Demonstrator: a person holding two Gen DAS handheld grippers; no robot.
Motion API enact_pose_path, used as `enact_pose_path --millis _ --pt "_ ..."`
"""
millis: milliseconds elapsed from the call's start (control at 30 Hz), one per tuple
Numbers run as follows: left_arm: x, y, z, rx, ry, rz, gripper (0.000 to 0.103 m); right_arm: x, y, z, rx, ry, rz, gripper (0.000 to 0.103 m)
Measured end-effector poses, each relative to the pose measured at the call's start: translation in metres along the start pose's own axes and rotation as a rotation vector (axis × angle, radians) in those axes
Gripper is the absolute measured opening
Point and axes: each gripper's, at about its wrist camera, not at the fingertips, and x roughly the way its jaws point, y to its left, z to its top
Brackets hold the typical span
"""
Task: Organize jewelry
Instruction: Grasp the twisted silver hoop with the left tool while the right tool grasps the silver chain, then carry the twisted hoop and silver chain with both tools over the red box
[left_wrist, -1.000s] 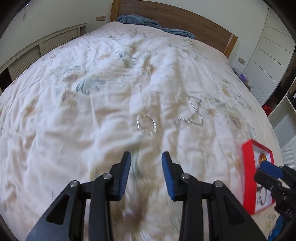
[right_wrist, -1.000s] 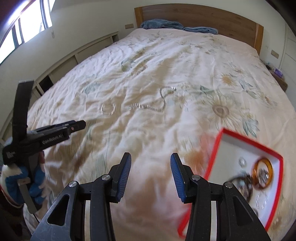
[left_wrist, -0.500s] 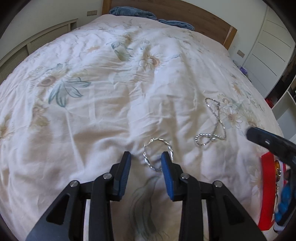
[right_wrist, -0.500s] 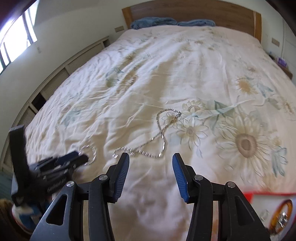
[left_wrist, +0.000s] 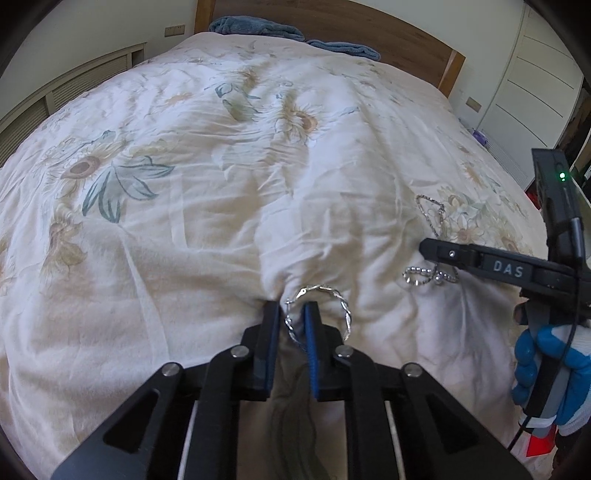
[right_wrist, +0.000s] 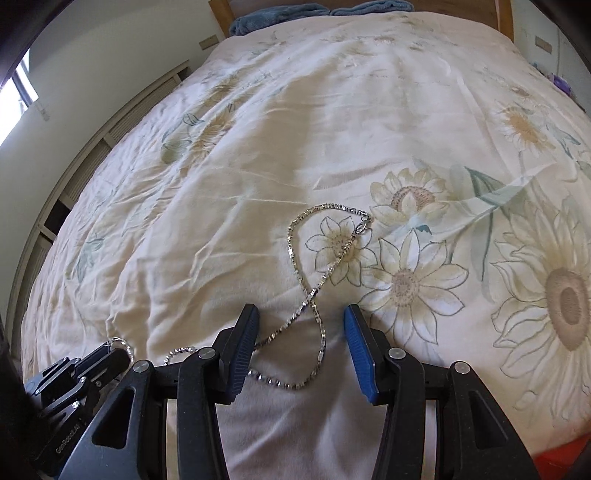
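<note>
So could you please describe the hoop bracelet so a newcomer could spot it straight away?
Start at the floral bedspread. The left gripper has one side of the twisted silver hoop between its jaws. Unlike the long chain nearby, it is a small closed ring.

My twisted silver bangle sits on the floral duvet, one side pinched; the silver chain lies looped nearby.

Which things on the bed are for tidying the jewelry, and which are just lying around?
For the job:
- twisted silver bracelet, its left side between the left tongs, which have just been closing
- silver chain necklace, lying between the open right tongs
- red box, only a corner showing

Just lying about:
- flowered bedspread
- blue towels by the headboard
</note>
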Motion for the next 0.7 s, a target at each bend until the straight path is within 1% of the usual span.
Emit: enact_pose_path --millis 33,100,167,300,367,700 --pt "0.0 0.0 0.0 -0.001 -0.002 -0.003 0.01 0.001 -0.001 -0.001 -0.003 0.0 -0.011 0.033" --pt "-0.002 0.0 0.0 -0.001 -0.008 -0.006 0.009 -0.002 -0.006 -0.003 0.004 0.001 -0.01 0.012" --pt "-0.006 0.0 0.0 -0.005 -0.016 -0.013 0.007 -0.007 -0.01 -0.007 -0.001 0.004 -0.004 0.005" --pt "-0.017 -0.001 0.0 -0.013 -0.03 -0.024 0.005 -0.026 -0.007 -0.021 -0.036 -0.006 0.004 0.004" --pt "-0.023 -0.002 0.0 -0.015 -0.034 -0.024 0.004 -0.041 -0.003 -0.031 -0.049 -0.016 0.022 0.004" --pt "-0.065 -0.022 -0.013 0.014 -0.05 -0.015 0.003 -0.111 0.013 -0.071 -0.088 -0.068 0.082 0.004"
